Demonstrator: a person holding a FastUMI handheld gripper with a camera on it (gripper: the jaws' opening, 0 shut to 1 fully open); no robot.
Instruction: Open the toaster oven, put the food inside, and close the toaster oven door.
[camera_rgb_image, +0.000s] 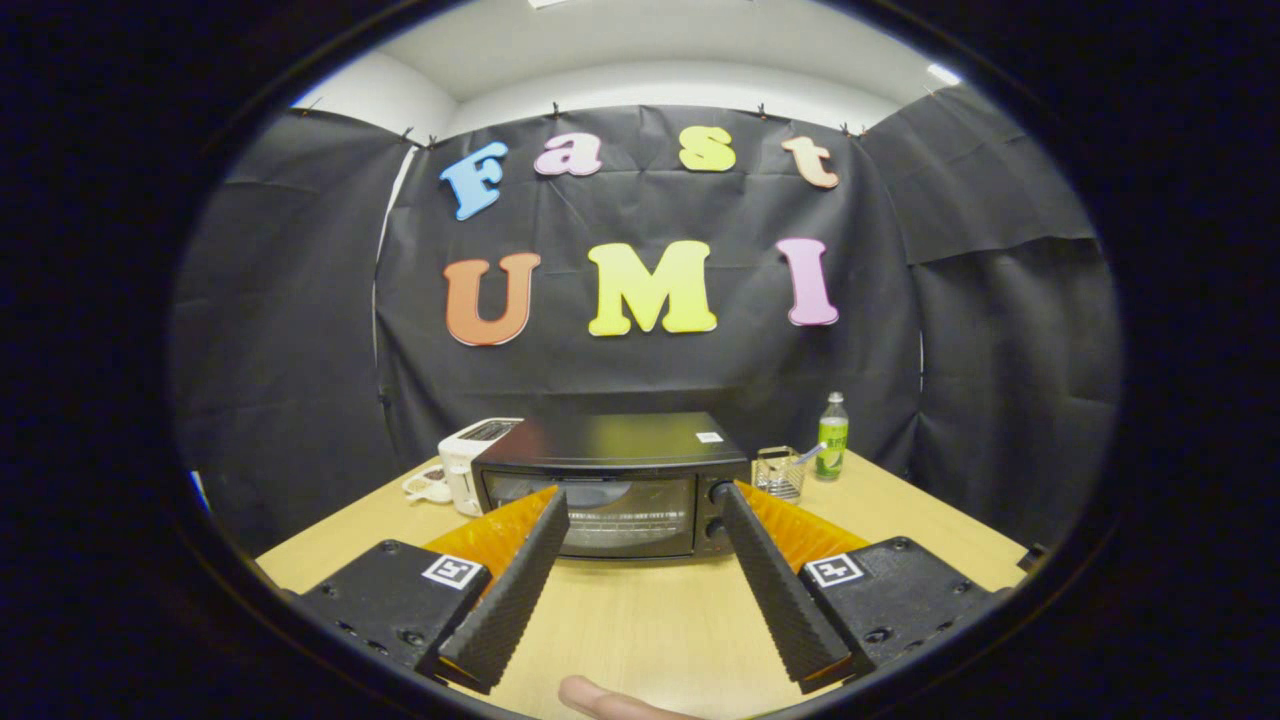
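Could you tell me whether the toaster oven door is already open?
No, the toaster oven door sits upright and shut, beyond the open hand-held gripper.

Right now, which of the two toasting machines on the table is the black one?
The toaster oven, the wide box with a glass door, just beyond the open gripper. The toaster beside it is white with top slots.

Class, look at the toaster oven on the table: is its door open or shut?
Shut. The toaster oven door stands upright, flush with the front, racks showing through its glass. The tool is open, its fingers spread ahead of the door and touching nothing.
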